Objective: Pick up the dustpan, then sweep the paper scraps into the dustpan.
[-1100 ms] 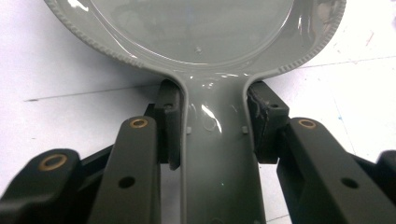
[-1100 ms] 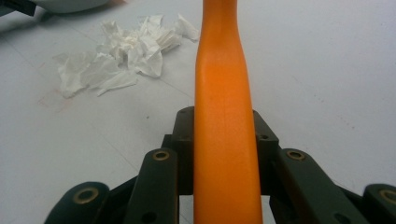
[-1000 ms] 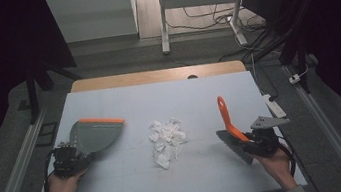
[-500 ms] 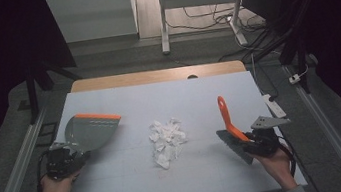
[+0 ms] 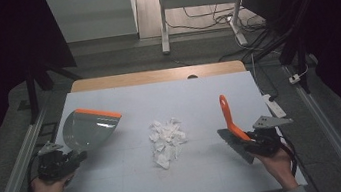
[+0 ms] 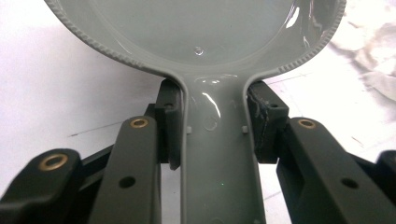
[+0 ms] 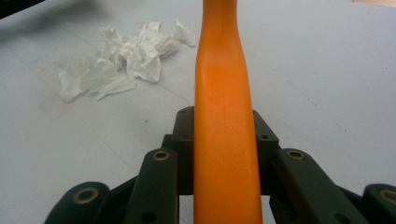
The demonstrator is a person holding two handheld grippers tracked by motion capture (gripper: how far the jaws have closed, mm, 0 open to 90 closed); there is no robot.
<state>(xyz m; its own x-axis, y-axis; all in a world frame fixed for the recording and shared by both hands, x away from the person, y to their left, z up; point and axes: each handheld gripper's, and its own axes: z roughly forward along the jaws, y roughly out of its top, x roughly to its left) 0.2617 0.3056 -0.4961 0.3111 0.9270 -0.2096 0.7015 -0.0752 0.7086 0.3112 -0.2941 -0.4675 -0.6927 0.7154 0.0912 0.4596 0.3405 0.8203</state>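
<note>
High view: at the lower left of the frame, the person's left hand point(image 5: 46, 190) comes in from the bottom edge holding the left gripper point(image 5: 69, 159), whose jaws point up and to the right and are clamped on the handle of a grey dustpan point(image 5: 87, 132) with an orange front lip. The pan sits tilted at the left of the white table point(image 5: 199, 97). At the lower right, the right hand point(image 5: 278, 167) holds the right gripper point(image 5: 249, 144) angled up and to the left, closed on a brush point(image 5: 232, 127) with an orange handle that rises toward the upper left. A heap of crumpled white paper scraps point(image 5: 166, 138) lies mid-frame, between the two tools and apart from both.

Left gripper view: the jaws press both sides of the dustpan's narrow grey handle point(image 6: 218, 154); the pan's bowl spreads across the top of the frame, and the paper scraps point(image 6: 373, 42) show at the upper right.

Right gripper view: the jaws grip the brush's orange handle point(image 7: 226, 116), which runs up the centre of the frame. The paper scraps point(image 7: 121, 56) lie at the upper left on the table.
</note>
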